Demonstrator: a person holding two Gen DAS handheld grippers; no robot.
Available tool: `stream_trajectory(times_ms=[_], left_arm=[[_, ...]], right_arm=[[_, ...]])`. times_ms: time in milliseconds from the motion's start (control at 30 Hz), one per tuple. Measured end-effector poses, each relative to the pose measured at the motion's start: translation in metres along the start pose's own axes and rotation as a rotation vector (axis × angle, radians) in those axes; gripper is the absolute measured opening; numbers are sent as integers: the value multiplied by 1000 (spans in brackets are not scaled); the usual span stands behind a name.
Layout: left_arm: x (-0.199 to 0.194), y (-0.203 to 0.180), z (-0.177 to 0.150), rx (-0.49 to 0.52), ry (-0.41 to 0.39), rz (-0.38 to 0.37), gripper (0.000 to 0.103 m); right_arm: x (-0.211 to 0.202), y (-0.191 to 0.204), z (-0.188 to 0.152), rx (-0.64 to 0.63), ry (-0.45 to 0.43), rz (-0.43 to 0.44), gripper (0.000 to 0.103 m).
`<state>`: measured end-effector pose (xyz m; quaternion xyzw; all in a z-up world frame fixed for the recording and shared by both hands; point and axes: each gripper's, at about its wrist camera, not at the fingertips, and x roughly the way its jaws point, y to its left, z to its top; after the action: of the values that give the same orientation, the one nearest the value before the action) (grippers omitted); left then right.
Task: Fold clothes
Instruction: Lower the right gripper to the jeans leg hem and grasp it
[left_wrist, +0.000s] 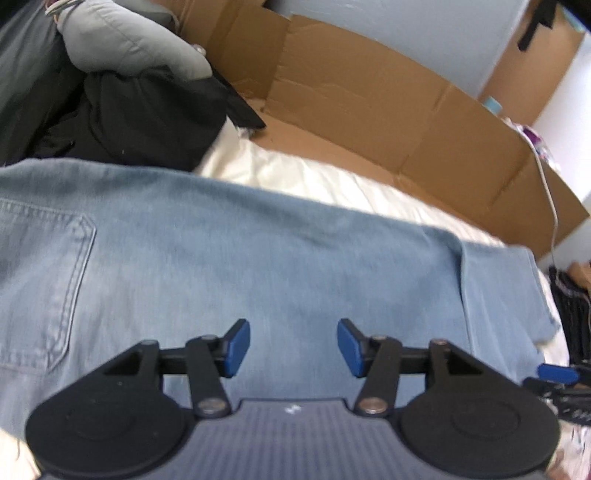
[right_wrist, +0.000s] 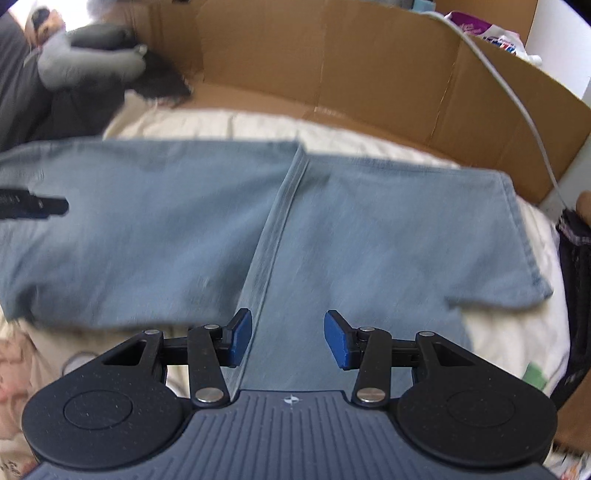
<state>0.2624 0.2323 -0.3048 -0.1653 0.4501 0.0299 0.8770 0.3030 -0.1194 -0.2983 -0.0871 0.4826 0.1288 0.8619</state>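
Observation:
A pair of light blue jeans (left_wrist: 258, 251) lies flat across a cream bedsheet (left_wrist: 314, 177), with a back pocket (left_wrist: 40, 280) at the left. My left gripper (left_wrist: 293, 347) hovers open over the middle of the denim, nothing between its blue pads. In the right wrist view the jeans (right_wrist: 369, 229) show a fold edge (right_wrist: 277, 229) running from the far side toward me. My right gripper (right_wrist: 288, 338) stands open over the near edge of the denim, beside that fold. The other gripper's tip (right_wrist: 40, 206) pokes in at the left.
A pile of black and grey clothes (left_wrist: 129, 110) sits at the far left. A flattened cardboard wall (left_wrist: 406, 122) lines the far side of the bed, with a white cable (right_wrist: 517, 107) over it. Dark garments (right_wrist: 576, 295) hang at the right edge.

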Motion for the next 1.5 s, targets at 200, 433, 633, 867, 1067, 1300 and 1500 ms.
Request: stream_trajectory(times_ms=[200, 433, 633, 867, 1067, 1300, 1500], left_arm=[[-14, 3, -19, 16, 17, -14, 56], [-10, 10, -39, -32, 62, -23, 55], [-8, 8, -51, -33, 76, -31, 55], [-9, 12, -65, -72, 61, -43, 55], [-12, 13, -68, -80, 51, -43, 55], [-18, 8, -69, -79, 22, -63, 55], [-18, 10, -71, -77, 33, -59, 55]], right_arm=[[6, 35, -33, -38, -19, -65, 51], [13, 59, -57, -84, -55, -141, 51], [26, 69, -65, -76, -60, -180, 51], [32, 81, -73, -107, -74, -226, 52], [24, 78, -75, -184, -85, -289, 51], [9, 80, -79, -222, -131, -342, 48], [32, 89, -86, -325, -108, -336, 46]])
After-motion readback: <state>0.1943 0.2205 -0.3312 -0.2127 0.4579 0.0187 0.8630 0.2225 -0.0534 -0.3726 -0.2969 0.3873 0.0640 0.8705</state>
